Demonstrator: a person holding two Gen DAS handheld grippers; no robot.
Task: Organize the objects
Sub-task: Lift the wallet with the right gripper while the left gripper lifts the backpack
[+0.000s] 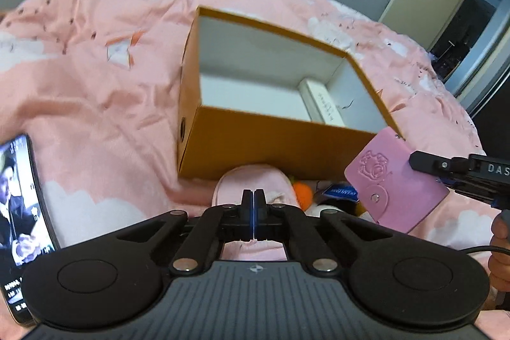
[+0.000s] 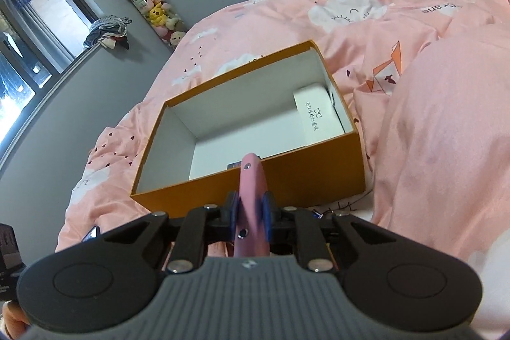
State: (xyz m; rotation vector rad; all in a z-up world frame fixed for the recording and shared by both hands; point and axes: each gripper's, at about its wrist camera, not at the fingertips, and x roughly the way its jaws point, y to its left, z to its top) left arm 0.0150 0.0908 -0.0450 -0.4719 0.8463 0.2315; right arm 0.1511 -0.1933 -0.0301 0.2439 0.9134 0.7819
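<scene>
Blue-padded fingers (image 2: 266, 217) of the right gripper (image 2: 250, 217) clamp a pink wallet (image 2: 251, 196) edge-on at lower centre, just before the open orange box (image 2: 255, 193) on the pink duvet (image 2: 446, 133). Inside the box, at its right end, lies a white case (image 2: 318, 113). In the left wrist view, the left gripper (image 1: 253, 212) is pressed together at lower centre with nothing between its fingers.

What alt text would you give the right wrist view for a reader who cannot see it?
The right gripper is shut on a pink snap-button card case, held edge-on in front of an open orange cardboard box on a pink cloud-print duvet. Inside the white-lined box lies a white glasses case. A tube of plush toys stands against the grey wall.
</scene>
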